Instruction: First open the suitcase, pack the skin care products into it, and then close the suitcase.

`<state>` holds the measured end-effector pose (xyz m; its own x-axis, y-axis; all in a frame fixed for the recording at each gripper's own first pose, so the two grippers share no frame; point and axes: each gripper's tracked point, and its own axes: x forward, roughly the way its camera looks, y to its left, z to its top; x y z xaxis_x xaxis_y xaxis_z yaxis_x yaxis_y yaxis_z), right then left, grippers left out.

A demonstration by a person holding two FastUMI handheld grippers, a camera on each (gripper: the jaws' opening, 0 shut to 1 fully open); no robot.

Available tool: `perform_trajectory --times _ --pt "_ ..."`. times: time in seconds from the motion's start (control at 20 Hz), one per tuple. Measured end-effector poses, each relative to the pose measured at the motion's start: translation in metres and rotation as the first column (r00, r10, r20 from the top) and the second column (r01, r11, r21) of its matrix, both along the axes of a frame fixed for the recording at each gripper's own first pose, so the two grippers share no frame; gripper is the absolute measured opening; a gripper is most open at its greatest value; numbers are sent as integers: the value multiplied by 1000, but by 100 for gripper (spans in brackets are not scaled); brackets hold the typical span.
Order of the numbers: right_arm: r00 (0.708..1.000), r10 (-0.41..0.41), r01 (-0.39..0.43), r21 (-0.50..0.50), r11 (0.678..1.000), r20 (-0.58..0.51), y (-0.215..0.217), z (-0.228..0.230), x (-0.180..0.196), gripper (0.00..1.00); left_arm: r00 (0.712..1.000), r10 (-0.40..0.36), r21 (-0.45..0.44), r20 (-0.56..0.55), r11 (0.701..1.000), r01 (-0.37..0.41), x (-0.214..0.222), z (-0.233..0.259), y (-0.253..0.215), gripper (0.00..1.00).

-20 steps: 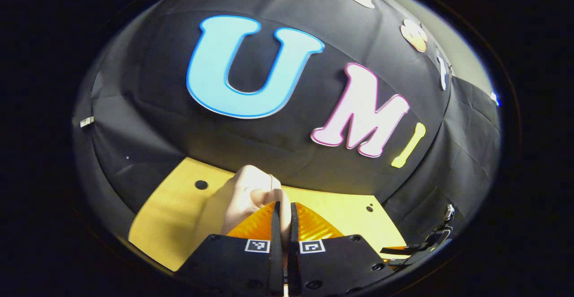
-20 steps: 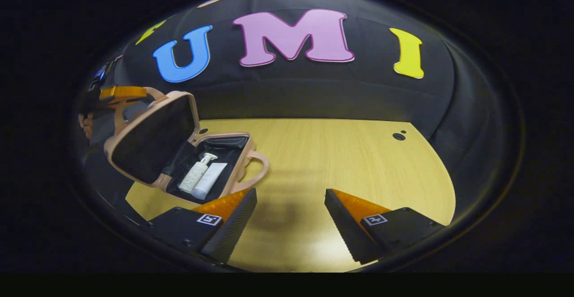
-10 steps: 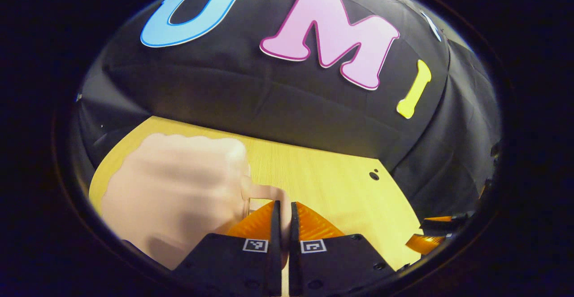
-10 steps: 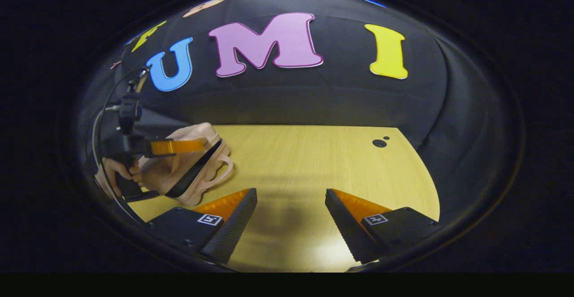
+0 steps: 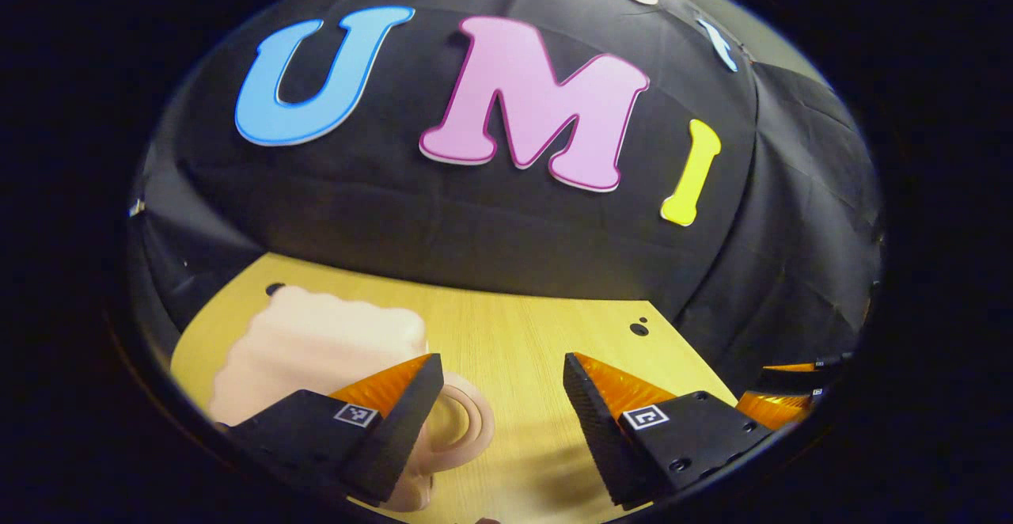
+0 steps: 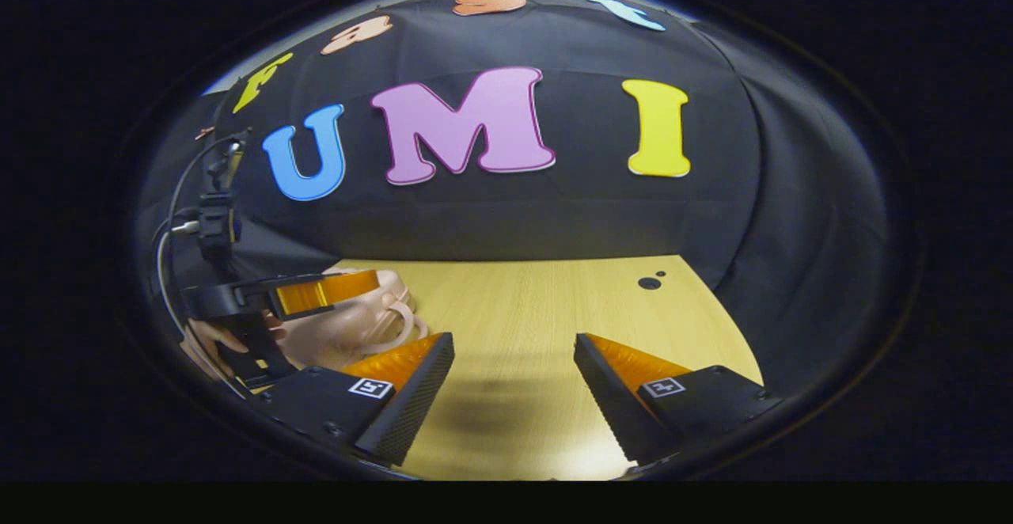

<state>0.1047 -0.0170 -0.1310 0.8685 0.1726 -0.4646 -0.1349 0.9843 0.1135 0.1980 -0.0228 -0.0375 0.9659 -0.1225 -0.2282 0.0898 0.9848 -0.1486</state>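
with the suitcase lying lid-down on the table at our left, both the left gripper and right gripper spread empty, we should check the lid seats flush (handles aligned) before backing off.
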Motion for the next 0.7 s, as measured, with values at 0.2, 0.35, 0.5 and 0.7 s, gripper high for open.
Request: perform_trajectory --times 0.2,0.35,0.5,0.7 --pt "991 -29 29 0 1000 133 17 66 -26 98 986 -8 44 166 999 1 -67 90 3 96" --pt "980 -36 32 28 999 197 35 100 -48 97 975 -6 4 224 1000 5 -117 126 8 96" --pt "966 -28 19 38 999 256 53 125 -72 97 964 16 -2 265 1000 -17 -160 138 21 96" --pt "962 11 -20 30 999 272 69 130 -96 97 958 25 25 285 999 -34 -192 128 23 96"
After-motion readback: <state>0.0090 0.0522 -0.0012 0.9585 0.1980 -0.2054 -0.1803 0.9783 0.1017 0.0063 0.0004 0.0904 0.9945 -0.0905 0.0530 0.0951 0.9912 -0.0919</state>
